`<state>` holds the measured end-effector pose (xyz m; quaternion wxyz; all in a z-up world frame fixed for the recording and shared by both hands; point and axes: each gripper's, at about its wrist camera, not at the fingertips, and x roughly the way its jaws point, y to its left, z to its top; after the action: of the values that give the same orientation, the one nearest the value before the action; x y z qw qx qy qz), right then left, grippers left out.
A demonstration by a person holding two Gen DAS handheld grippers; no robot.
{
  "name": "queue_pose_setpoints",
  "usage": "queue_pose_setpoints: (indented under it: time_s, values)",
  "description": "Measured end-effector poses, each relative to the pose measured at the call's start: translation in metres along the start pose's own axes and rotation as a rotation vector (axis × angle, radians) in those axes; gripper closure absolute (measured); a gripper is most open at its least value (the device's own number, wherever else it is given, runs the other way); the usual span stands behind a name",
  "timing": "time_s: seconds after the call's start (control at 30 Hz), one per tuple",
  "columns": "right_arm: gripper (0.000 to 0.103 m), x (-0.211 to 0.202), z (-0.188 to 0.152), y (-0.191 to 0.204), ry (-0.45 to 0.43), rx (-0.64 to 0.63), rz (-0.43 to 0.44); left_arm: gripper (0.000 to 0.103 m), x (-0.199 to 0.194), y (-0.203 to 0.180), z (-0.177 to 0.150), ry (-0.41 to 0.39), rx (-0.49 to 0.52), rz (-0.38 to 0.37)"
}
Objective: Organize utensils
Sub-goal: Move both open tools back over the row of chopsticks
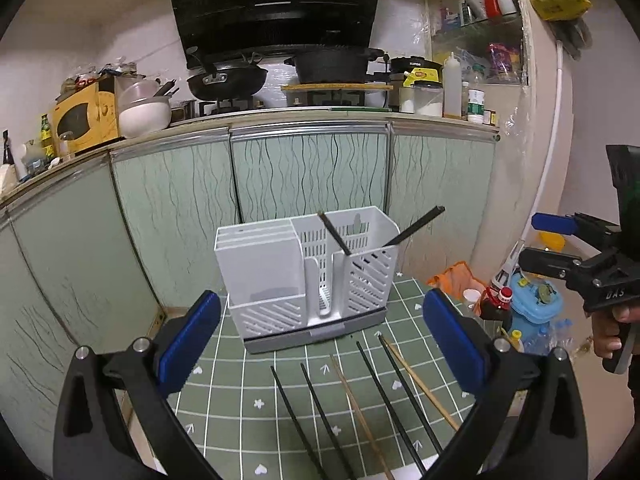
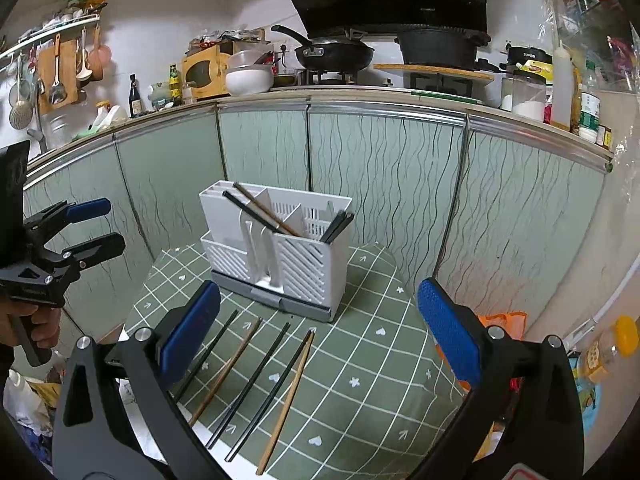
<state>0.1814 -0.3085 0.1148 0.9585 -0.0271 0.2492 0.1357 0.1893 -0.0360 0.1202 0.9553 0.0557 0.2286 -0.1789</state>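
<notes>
A white slotted utensil holder (image 1: 308, 276) stands on a green checked table (image 1: 248, 400); it also shows in the right wrist view (image 2: 280, 248). Several chopsticks lean in its right compartment (image 1: 336, 236) (image 2: 264, 214). Several loose chopsticks, black (image 1: 312, 412) (image 2: 256, 380) and wooden (image 1: 360, 412) (image 2: 288, 400), lie on the cloth in front of it. My left gripper (image 1: 320, 340) is open and empty above the loose chopsticks. My right gripper (image 2: 320, 332) is open and empty above them too; it also shows at the right edge of the left wrist view (image 1: 560, 244).
Green cabinet doors (image 1: 312, 172) rise right behind the table, with a stove, wok (image 1: 228, 80) and pot on the counter above. Bottles and a blue container (image 1: 532, 308) crowd the floor to the right. Hanging ladles (image 2: 56, 76) are far left.
</notes>
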Motion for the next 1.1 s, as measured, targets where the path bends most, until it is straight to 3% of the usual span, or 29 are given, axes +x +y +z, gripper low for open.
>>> queue_pose_setpoints:
  time_s: [0.67,1.1]
  values:
    - [0.008,-0.011,-0.064,0.020,-0.007,-0.032,-0.074,0.004,-0.011,0.003,-0.077,0.032,0.000,0.063]
    - [0.009,0.017,-0.130,0.032,0.075,-0.021,-0.077,0.004,-0.006,0.008,-0.134,0.069,-0.061,0.102]
